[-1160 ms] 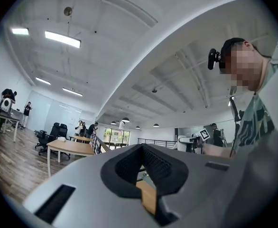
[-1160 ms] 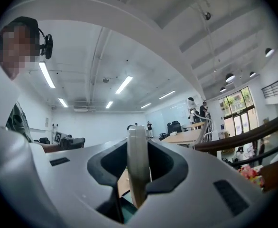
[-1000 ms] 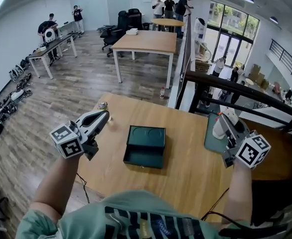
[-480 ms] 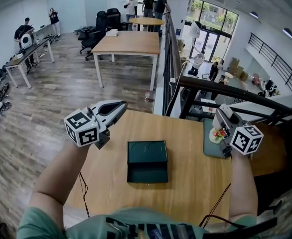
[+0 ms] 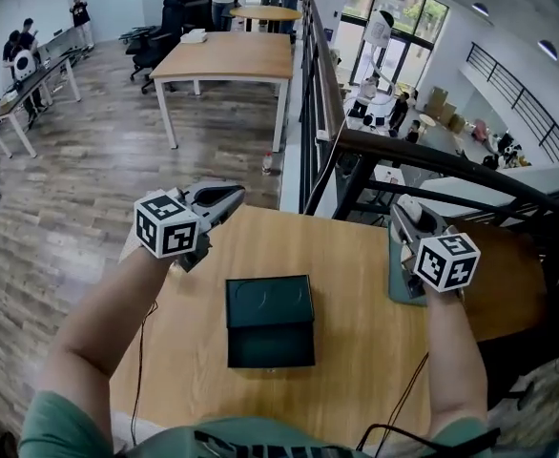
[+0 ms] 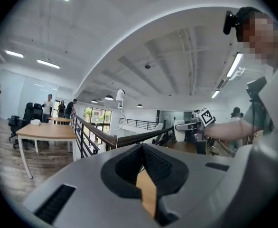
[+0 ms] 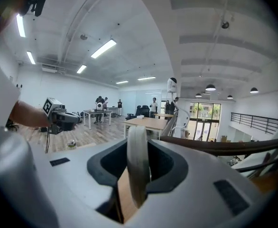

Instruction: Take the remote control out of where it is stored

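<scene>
Dark green box (image 5: 270, 321) lies closed on the wooden table (image 5: 356, 361), close in front of the person and between the two forearms. The remote control is not in sight and is judged to be inside the box, so the lid has to come up first. Left gripper (image 5: 230, 197) hovers beyond the box near the table's far left edge, its jaws together with nothing between them, apparently free to work the lid. Right gripper (image 5: 401, 208) hangs well apart at the right, over a grey-green tray (image 5: 397, 282), and is clamped on a pale curved strip (image 7: 138, 165) seen edge-on; what that strip is cannot be told. No brand, label or lettering is legible on the box. The only print is the black-and-white squares on the marker cubes (image 5: 170, 225). A dark railing (image 5: 403, 151) borders the table's far side.
</scene>
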A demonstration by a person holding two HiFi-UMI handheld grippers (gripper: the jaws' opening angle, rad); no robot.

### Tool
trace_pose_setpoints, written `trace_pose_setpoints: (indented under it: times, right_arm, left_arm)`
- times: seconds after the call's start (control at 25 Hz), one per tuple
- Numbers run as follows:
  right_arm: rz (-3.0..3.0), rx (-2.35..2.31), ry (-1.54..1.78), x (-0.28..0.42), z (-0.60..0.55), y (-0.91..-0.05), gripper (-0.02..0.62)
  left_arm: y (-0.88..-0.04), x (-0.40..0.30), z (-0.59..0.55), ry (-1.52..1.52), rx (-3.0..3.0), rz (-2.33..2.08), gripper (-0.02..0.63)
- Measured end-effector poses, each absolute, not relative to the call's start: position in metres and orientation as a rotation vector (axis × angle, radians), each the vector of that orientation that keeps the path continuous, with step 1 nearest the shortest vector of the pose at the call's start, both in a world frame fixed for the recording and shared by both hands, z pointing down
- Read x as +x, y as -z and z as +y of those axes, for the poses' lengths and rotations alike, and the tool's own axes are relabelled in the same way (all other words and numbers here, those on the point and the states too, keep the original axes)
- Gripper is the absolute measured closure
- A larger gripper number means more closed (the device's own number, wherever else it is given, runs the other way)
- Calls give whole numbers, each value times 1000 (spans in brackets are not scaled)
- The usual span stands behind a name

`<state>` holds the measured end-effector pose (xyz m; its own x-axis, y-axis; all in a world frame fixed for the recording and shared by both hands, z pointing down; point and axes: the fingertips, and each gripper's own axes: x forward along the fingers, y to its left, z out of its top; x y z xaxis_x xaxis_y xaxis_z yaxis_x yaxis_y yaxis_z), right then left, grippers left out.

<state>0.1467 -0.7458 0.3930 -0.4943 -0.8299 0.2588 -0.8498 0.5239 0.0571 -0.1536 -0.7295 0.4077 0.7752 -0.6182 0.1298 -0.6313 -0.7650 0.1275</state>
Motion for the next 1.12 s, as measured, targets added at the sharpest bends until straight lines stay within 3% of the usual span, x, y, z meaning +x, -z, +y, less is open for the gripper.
trace_pose_setpoints:
  times: [0.56, 1.12]
  right_arm:
    - [-2314, 1350, -168, 238, -862, -586, 488]
    - [-2024, 1215, -135, 245, -909, -737, 488]
  left_arm:
    - [-575, 25, -850, -231, 2602, -863, 607]
    - [-682, 71, -896, -375, 2561, -773, 607]
